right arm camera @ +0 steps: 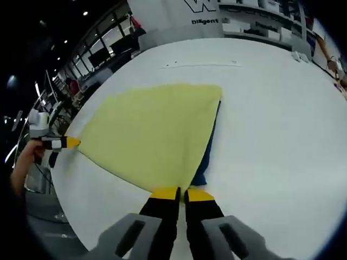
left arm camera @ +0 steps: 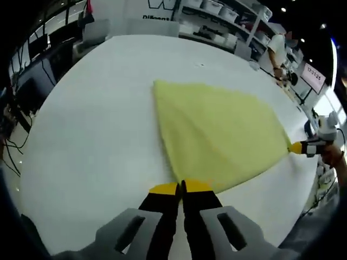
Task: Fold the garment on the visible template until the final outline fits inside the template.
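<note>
White table (left arm camera: 97, 119), shelving beyond. Item: yellow garment (left arm camera: 217, 135), lying flat mid-table, stretched to a rough triangle. Holds: left gripper (left arm camera: 181, 188) pinched shut on one near corner; right gripper (right arm camera: 181, 192) likewise shut on another corner, seen at the cloth's far point from either view. Purpose, judged: taut spread, ready to lift and fold. Beneath: dark blue strip (right arm camera: 209, 154) along one edge, probably the template. Surface smooth, unwrinkled.

Left gripper (left arm camera: 181, 188) low, jaws closed together, yellow tips (left arm camera: 164, 189) touching. Right gripper (right arm camera: 181, 193) likewise pinched closed. A hand (right arm camera: 24, 162) grips the left gripper's handle.
</note>
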`<action>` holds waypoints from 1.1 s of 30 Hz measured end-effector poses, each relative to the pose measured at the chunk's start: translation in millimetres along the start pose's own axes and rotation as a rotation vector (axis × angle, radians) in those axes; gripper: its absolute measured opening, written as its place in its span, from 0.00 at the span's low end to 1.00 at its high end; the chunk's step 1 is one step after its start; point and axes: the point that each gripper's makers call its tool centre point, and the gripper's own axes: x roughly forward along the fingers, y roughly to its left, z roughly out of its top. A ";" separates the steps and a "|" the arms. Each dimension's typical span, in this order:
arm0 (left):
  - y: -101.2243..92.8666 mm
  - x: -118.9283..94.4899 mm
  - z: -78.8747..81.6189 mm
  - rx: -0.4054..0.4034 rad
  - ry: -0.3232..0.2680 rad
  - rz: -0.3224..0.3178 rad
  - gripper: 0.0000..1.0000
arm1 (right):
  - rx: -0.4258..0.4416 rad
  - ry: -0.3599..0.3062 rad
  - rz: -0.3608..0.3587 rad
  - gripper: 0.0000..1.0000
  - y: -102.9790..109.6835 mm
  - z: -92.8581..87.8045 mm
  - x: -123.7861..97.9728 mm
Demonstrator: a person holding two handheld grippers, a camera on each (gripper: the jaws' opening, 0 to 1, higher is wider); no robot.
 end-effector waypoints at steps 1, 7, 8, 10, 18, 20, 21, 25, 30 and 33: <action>-0.4 -1.3 -1.8 0.010 0.003 0.000 0.03 | -0.006 0.006 0.001 0.00 1.1 -2.5 -1.2; -3.8 -14.2 -20.6 0.068 0.027 0.012 0.03 | -0.035 0.036 0.015 0.00 9.9 -23.0 -10.0; -4.1 -16.1 -23.5 0.071 0.027 0.012 0.03 | -0.034 0.037 0.014 0.00 10.9 -25.2 -11.2; -3.1 -19.0 -28.3 0.071 0.030 0.012 0.03 | -0.045 0.042 0.013 0.00 13.9 -31.3 -14.7; -1.9 -24.8 -40.9 0.046 0.022 0.010 0.03 | -0.047 0.034 0.007 0.00 18.3 -47.6 -22.7; -1.6 -24.4 -40.2 0.044 0.022 0.015 0.03 | -0.050 0.028 0.000 0.00 18.9 -49.1 -21.3; -1.0 -24.5 -40.0 0.045 0.020 0.020 0.03 | -0.050 0.027 -0.003 0.00 19.3 -49.8 -19.7; 4.4 -23.1 -38.9 0.060 0.008 0.049 0.05 | -0.065 0.027 -0.012 0.00 18.6 -46.6 -18.8; 2.5 -31.4 -23.5 0.063 -0.072 0.072 0.16 | -0.088 -0.074 -0.044 0.24 20.9 -25.4 -34.1; -12.5 -48.4 -7.6 0.065 -0.151 0.035 0.40 | -0.099 -0.149 -0.042 0.53 34.0 -9.7 -52.0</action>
